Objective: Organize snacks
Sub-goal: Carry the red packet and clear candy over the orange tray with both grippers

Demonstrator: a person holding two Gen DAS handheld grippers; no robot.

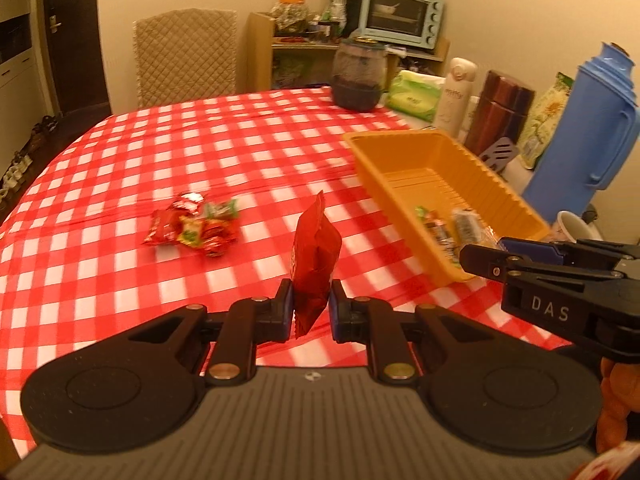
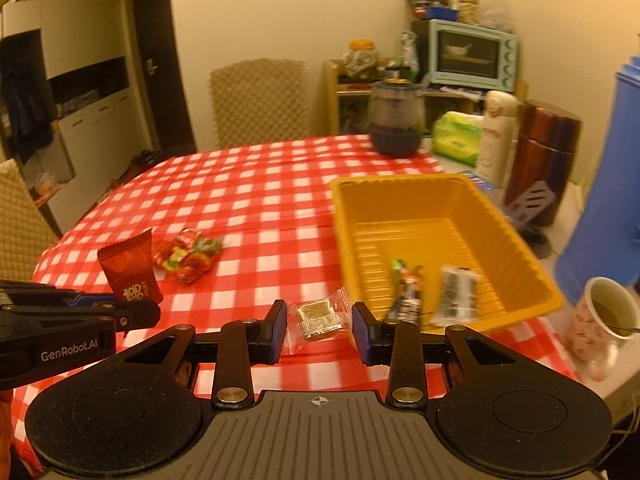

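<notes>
My left gripper [image 1: 311, 308] clamped on a red packet [image 1: 316, 264], my right gripper [image 2: 319, 330] pinching a clear packet [image 2: 316, 318], yellow bin [image 2: 520, 256] just ahead

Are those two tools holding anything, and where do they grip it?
Left tool pinches a red snack packet near its lower end; right tool grips a clear-wrapped snack by its sides.

Dining corner of a home

A table [image 2: 256, 184] under a red checked cloth, quilted chairs [image 1: 185, 56], a toaster oven [image 2: 472, 54] on a cluttered wooden shelf [image 1: 262, 50], a blue thermos [image 1: 588, 120], jars [image 2: 396, 120], a mug [image 2: 604, 320] and shoes [image 1: 18, 160] lined along the floor.
</notes>
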